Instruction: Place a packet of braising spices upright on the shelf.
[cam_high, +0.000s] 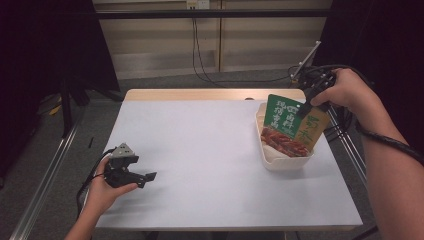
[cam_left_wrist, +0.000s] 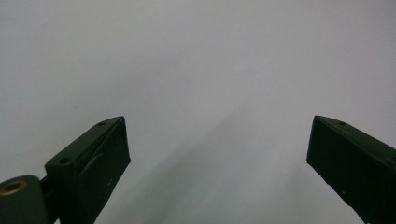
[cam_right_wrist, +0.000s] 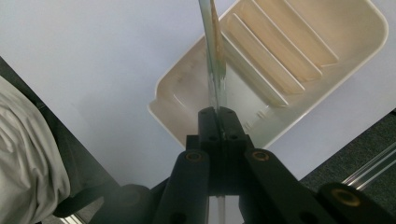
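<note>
Snack pouch (cam_high: 289, 127), green at the top with a picture of reddish food lower down, hangs upright with its bottom edge inside the white tray (cam_high: 284, 161); whether that edge touches the tray floor or hangs just above it I cannot tell. The right gripper (cam_high: 306, 107) pinches the pouch by its top edge, jaws clamped tight on the thin seal, which the right gripper view shows edge-on as a narrow strip (cam_right_wrist: 215, 60) running from the jaws toward the ribbed tray (cam_right_wrist: 299, 51). The tray sits at the right side of the table (cam_high: 210, 165), near its far right corner.

The step in hand looks like placing the pouch into the tray. What the next move calls for, I judge, is lowering and tipping the pouch so it lies flat along the ribs, then opening the jaws only once its weight rests there; let go upright, it may flop over the rim.

Well away from the tray, at the table's near left edge, the left gripper (cam_high: 131, 175) rests with jaws spread wide and nothing between them, above bare tabletop (cam_left_wrist: 196, 70).
</note>
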